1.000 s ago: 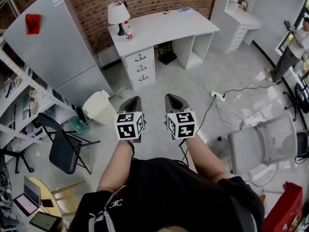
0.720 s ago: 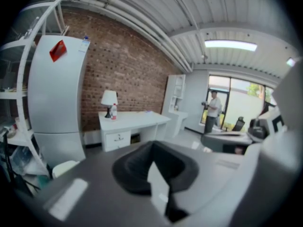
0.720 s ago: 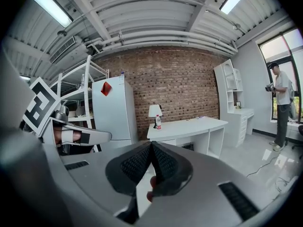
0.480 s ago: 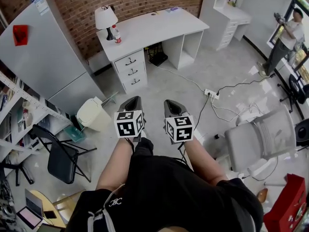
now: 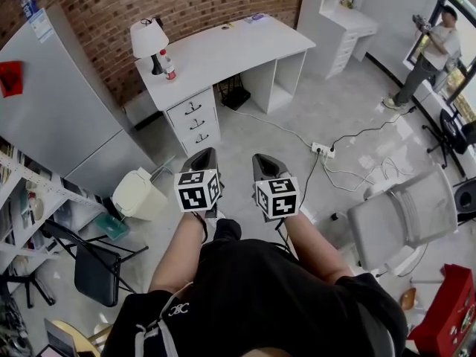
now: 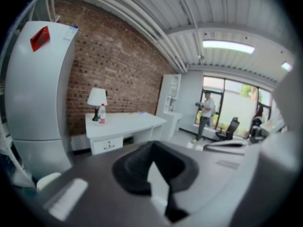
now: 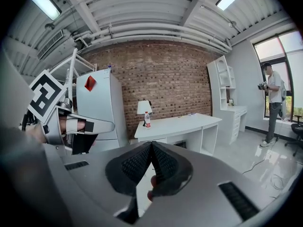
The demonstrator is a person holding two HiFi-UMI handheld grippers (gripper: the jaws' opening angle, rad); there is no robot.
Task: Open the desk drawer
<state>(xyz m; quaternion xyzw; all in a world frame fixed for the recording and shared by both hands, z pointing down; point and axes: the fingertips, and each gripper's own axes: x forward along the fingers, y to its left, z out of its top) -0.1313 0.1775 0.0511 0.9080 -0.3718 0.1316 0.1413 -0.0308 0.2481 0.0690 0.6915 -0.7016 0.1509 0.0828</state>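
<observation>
1. White drawers (image 5: 192,120), three stacked with dark handles, all sit shut under the lamp (image 5: 146,39) end of the worktop (image 5: 223,47); their contents are hidden.
2. They lie well ahead of your left gripper (image 5: 203,155) and right gripper (image 5: 263,160), untouched.
3. Both pairs of fingers (image 7: 137,163) are pressed together, holding nothing.

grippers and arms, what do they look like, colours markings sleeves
The left gripper and right gripper are matching grey shells that taper to black ribbed pads. Each carries a white cube with black square markers. The person wears a black short-sleeved top with a small white logo.
</observation>
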